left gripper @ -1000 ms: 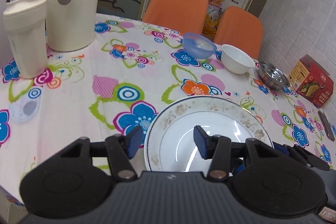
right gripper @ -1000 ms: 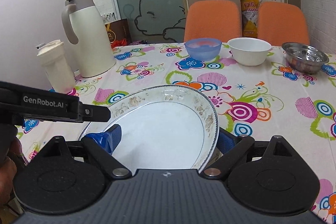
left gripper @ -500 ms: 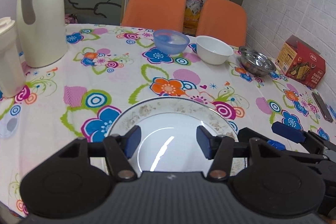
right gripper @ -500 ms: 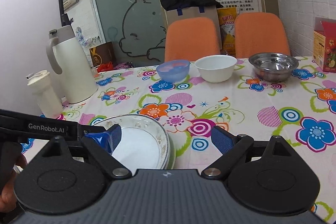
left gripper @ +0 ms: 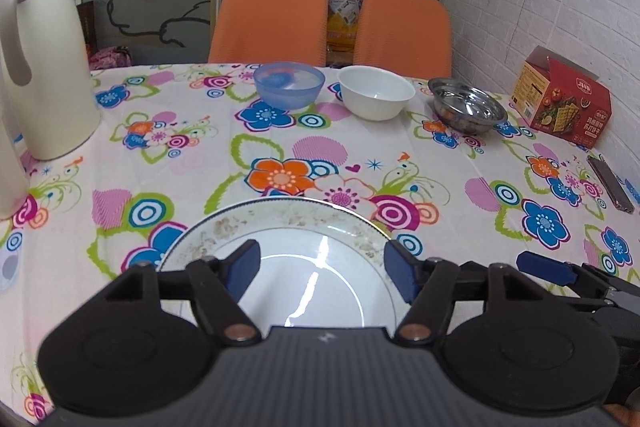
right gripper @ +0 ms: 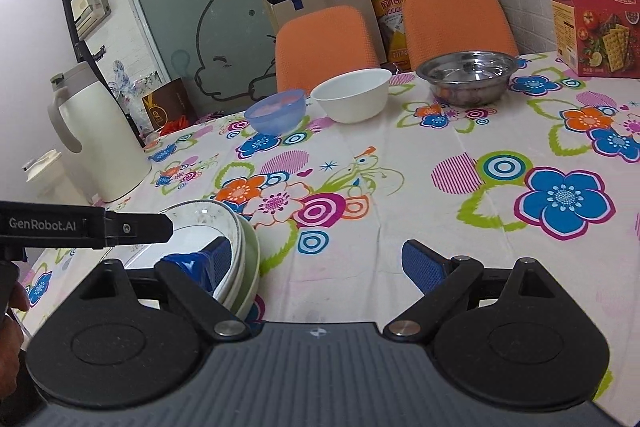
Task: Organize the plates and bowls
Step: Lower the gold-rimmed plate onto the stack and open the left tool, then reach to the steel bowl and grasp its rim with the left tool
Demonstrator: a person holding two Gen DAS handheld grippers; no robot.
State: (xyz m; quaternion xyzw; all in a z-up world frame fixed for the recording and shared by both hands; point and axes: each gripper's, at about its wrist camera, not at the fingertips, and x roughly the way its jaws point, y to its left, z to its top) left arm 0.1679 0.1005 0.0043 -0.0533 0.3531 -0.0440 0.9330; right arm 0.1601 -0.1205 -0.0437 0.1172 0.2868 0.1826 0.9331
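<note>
We have drawn the right gripper [right gripper: 316, 261] off the plate [right gripper: 236, 231] — its jaws now empty, wide apart.

Three bowls are sitting along the table's far edge: one blue bowl [left gripper: 288, 85], one white bowl [left gripper: 375, 97], one steel bowl [left gripper: 467, 109]. Near the front edge, plates [right gripper: 236, 247] are lying stacked; at least two rims are showing, one white, one green. Two orange chairs [left gripper: 272, 19] are standing behind. One jug [left gripper: 40, 63], one cracker box [left gripper: 562, 103].
</note>
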